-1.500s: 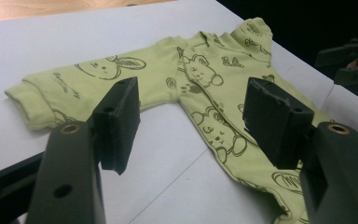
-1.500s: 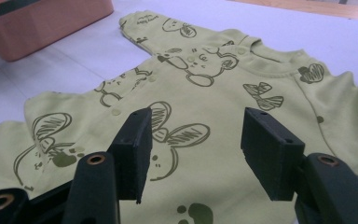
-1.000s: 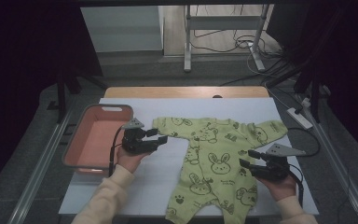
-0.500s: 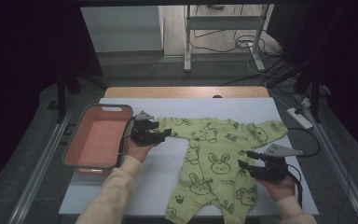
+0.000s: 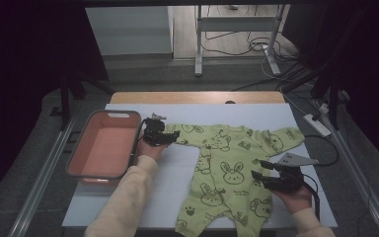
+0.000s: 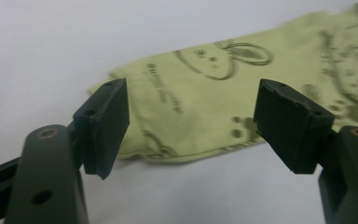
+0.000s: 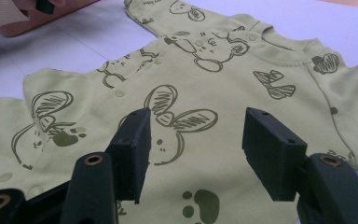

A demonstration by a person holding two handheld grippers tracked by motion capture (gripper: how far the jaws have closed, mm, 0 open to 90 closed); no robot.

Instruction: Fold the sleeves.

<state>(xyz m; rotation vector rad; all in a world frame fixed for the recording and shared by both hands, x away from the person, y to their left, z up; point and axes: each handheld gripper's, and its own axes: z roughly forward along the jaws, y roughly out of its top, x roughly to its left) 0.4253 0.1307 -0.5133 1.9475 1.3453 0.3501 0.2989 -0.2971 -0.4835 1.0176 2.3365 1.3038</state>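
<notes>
Green bunny-print baby romper [image 5: 227, 173] lies flat, front up, on the white table cover [image 5: 143, 207], right of the pink bin [image 5: 103, 148]. Left gripper [image 5: 170, 136] sits at the cuff of the romper's left sleeve [image 6: 186, 116]; its jaws have just been opening and now stand wide with the cuff between them, pads not pressing. Right gripper [image 5: 264, 173] hovers at the romper's right side, jaws apart, holding nothing. Likely step: sleeve grab before a fold. Next move calls for lowering and closing on the cuff.
</notes>
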